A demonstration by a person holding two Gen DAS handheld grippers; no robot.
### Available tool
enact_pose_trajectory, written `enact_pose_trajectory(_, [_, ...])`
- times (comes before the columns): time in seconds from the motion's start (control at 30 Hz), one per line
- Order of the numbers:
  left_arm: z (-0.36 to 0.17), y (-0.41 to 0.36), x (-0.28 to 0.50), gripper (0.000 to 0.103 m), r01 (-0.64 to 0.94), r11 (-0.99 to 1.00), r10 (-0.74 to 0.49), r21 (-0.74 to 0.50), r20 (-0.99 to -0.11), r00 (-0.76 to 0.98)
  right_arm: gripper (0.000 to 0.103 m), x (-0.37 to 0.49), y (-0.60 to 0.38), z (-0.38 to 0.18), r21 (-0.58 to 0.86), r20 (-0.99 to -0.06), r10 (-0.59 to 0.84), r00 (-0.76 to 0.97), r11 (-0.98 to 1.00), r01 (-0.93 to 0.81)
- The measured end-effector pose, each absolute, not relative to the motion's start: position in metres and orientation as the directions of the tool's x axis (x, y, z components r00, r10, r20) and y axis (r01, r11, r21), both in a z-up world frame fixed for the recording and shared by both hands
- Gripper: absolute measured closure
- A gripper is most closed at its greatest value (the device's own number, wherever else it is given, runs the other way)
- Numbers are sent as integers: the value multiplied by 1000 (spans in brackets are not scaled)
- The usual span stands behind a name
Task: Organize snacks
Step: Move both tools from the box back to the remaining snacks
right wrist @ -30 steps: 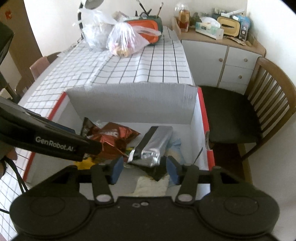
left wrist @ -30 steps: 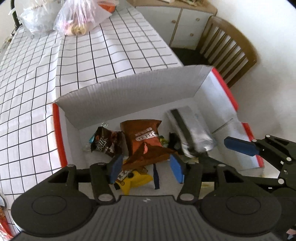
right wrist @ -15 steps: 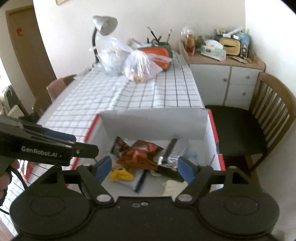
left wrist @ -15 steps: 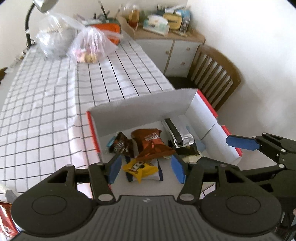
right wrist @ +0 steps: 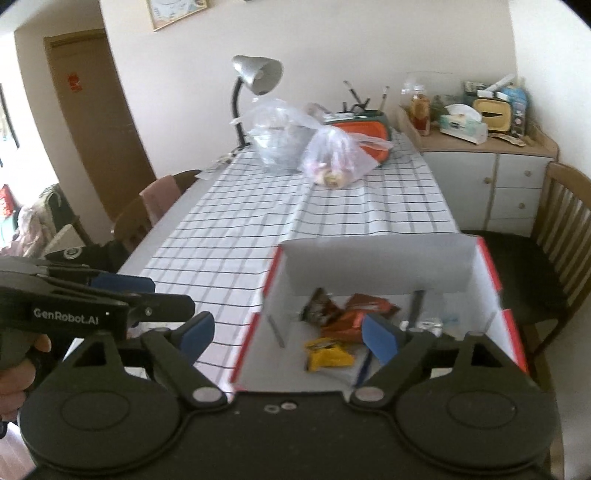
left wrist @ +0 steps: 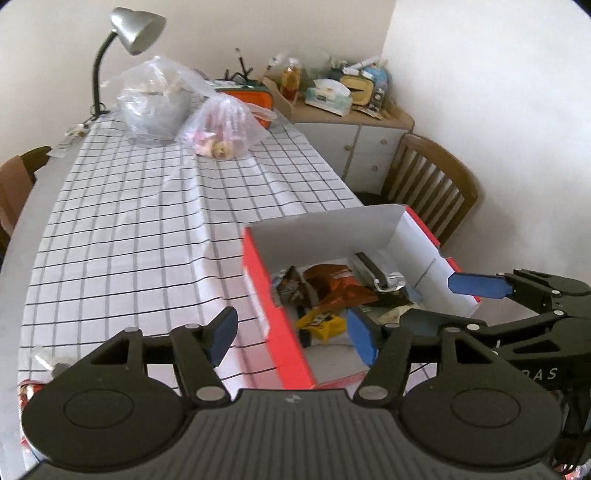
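A red-and-white cardboard box stands on the checked tablecloth near the table's right edge. Inside lie an orange packet, a dark packet, a yellow packet and a silver packet. My left gripper is open and empty, above the box's near left wall. My right gripper is open and empty, above the box's near edge. The right gripper's fingers show at the box's right side in the left wrist view.
Two clear plastic bags and an orange container sit at the table's far end by a grey desk lamp. A wooden chair stands right of the box. A cluttered white cabinet stands behind.
Both grippers have pulled up and back from the box and opened wider. The silver packet now lies in the box, free of the right gripper.
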State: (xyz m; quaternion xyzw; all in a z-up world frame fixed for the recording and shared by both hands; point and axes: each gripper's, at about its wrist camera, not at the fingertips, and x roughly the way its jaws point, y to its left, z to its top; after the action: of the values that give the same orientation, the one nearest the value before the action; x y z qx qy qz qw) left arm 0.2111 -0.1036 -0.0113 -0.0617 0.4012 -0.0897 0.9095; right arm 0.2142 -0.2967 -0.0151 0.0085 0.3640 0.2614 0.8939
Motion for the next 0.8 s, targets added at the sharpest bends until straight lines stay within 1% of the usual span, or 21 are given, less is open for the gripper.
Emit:
enact_pose_trajectory(0.23, [-16, -63, 186, 32, 69, 983, -171, -172, -703, 691, 7, 200, -257, -16, 231, -630, 534, 564, 822, -520])
enact_pose_trajectory(0.43, [-28, -19, 169, 28, 9, 985, -132, -173, -714, 688, 1, 192, -221, -21, 235, -631, 562, 534, 795, -559])
enact_pose_trajectory(0.63, [-42, 26, 154, 26, -59, 983, -87, -172, -730, 678, 0, 192, -183, -38, 235, -667, 558, 493, 786, -572])
enact_pose_trajectory(0.8, [-63, 69, 147, 26, -122, 981, -39, -150, -772, 635, 0, 193, -155, -54, 233, -700, 545, 462, 786, -573])
